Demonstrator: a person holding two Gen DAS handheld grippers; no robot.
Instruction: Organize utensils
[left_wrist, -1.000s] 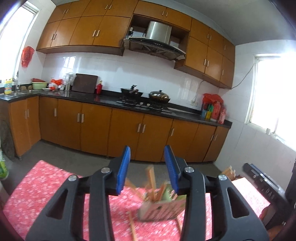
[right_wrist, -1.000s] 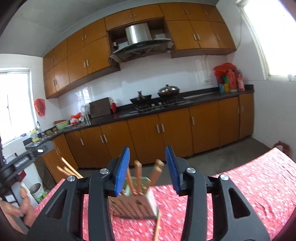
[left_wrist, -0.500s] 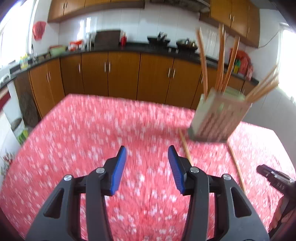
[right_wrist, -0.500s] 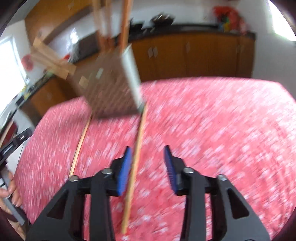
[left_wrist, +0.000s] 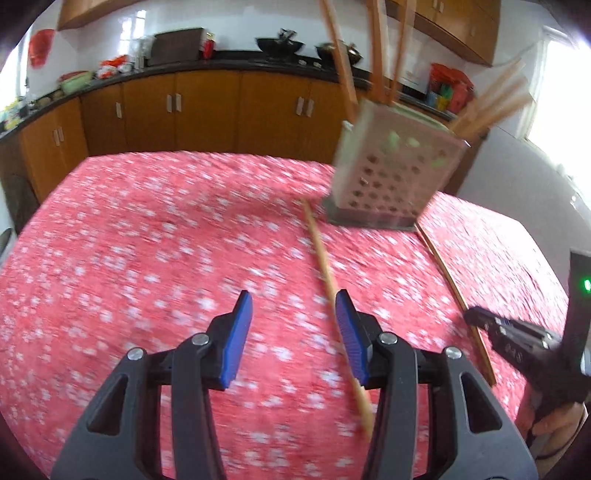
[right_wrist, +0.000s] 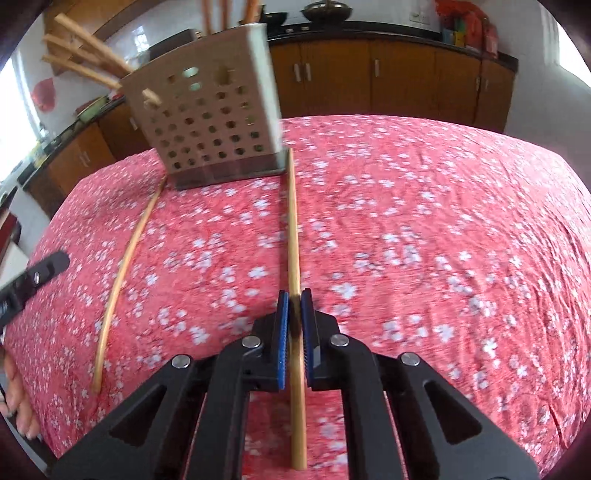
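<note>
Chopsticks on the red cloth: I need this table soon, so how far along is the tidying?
Several chopsticks already stand in the perforated holder. In hand: the right gripper is shut on one chopstick lying on the cloth. Left: the other chopstick lies beside the open left gripper, not gripped. Both still have to go into the holder.

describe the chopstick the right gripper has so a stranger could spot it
On the red floral cloth stands a perforated holder. Two chopsticks lie in front of it; this chopstick runs from its right corner, and only it is pinched in the right gripper.
</note>
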